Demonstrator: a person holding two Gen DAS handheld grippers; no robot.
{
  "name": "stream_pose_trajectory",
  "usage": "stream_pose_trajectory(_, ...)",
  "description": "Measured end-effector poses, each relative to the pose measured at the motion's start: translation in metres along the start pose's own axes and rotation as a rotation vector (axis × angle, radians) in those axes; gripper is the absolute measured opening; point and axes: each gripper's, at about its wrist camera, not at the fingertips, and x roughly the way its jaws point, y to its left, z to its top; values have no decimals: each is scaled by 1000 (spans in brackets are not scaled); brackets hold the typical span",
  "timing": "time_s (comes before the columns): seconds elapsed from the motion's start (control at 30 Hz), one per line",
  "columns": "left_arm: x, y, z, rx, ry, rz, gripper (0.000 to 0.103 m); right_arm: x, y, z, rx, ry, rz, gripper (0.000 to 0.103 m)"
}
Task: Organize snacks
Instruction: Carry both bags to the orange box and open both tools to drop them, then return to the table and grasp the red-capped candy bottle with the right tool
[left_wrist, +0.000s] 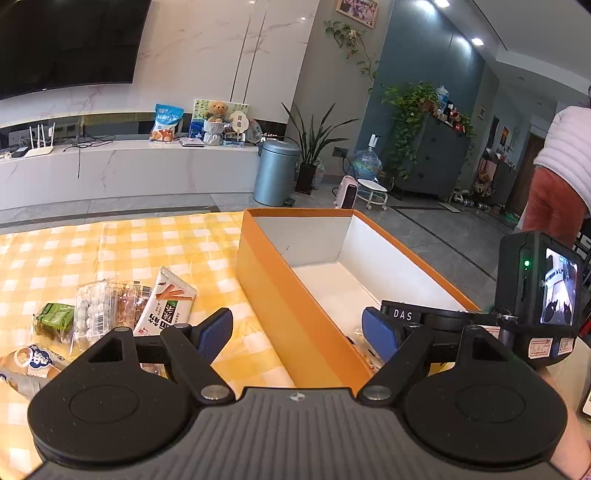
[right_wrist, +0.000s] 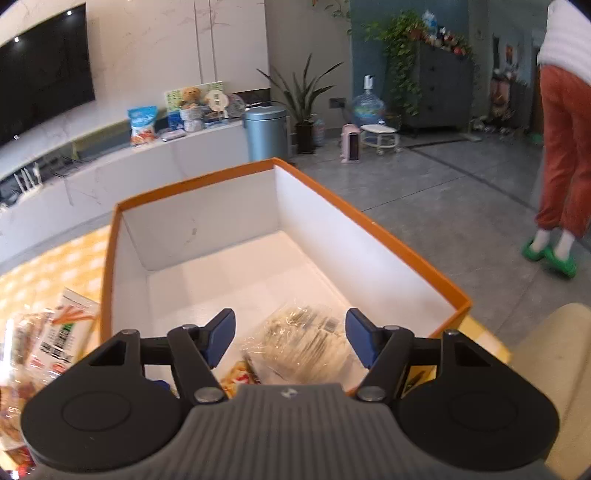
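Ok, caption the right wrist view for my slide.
Open right gripper above a clear-wrapped snack in the orange box.

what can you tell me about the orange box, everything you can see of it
The orange box is a long, open-topped rectangular carton, card by its look, orange outside and along the rim, plain white inside. It stands upright on the yellow checked cloth. Most of its floor is bare; a clear-wrapped snack pack and a colourful packet lie at the near end, below the open right tool.
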Motion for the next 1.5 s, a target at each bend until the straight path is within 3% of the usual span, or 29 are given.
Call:
stream_pose_trajectory(0.1,-2,1,0,-3,-5,8,93,-6,-9,0,63,-29,21,70)
stream_pose_trajectory(0.17,-4,2,2,-10,-7,12,93,-12,-15,0,98,-66,24,81)
stream_pose_trajectory(0.33,-13,6,7,-41,-5,6,93,-23,-27,1,181,-135,61,88)
stream_pose_trajectory(0.43,-25,6,12,-48,-14,24,93,-37,-31,4,206,-200,87,100)
stream_pose_trajectory(0.63,-65,15,17,-68,-73,72,93,-77,-20,8,151,-278,127,100)
stream_pose_trajectory(0.93,-111,46,7,-108,-113,265,93,-139,30,9,109,-330,285,100)
stream_pose_trajectory(1.07,-117,75,-2,-138,-108,369,93,-134,62,-10,70,-275,349,100)
stream_pose_trajectory(1.23,-115,115,-10,-185,-92,463,93,-101,110,-51,-79,-150,388,100)
stream_pose_trajectory(1.33,-111,134,-17,-238,-65,459,93,-77,130,-75,-128,-43,398,100)
stream_pose_trajectory(1.5,-96,150,-33,-287,16,440,93,-46,147,-117,-106,154,425,100)
